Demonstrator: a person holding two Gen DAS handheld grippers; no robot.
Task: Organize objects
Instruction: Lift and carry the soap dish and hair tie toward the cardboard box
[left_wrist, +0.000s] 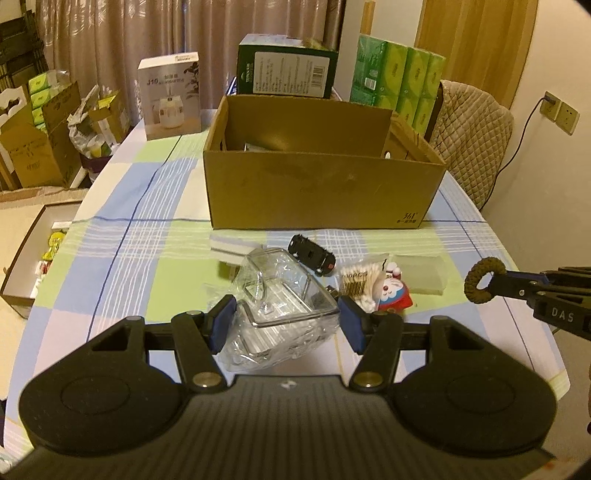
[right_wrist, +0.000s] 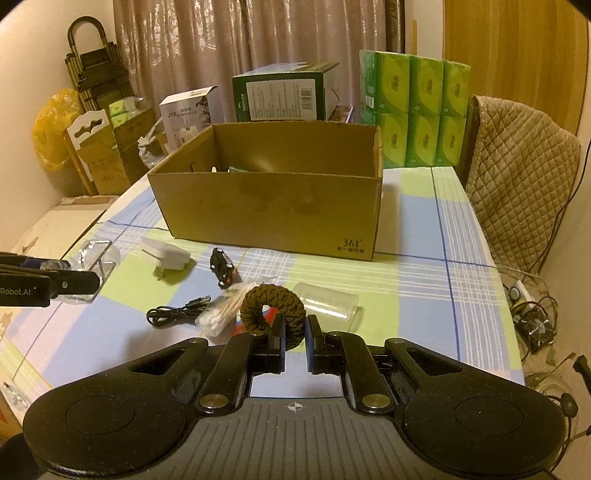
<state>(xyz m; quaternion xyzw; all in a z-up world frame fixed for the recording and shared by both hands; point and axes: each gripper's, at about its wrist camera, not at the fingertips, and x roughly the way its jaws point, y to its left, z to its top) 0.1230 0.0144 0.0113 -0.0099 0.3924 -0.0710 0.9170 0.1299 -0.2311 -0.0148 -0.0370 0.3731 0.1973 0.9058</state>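
Left gripper (left_wrist: 287, 319): black linkage arms, brass pivot screws, blue pads; right gripper (right_wrist: 295, 332): identical black build

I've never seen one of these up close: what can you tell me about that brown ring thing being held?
The brown ring looks like a fabric hair tie, dark olive-brown, with a ribbed, woven-looking surface and a small round hole. It stands upright, lifted above the checked tablecloth, its lower edge pinched in the shut right gripper. Nothing else touches it.
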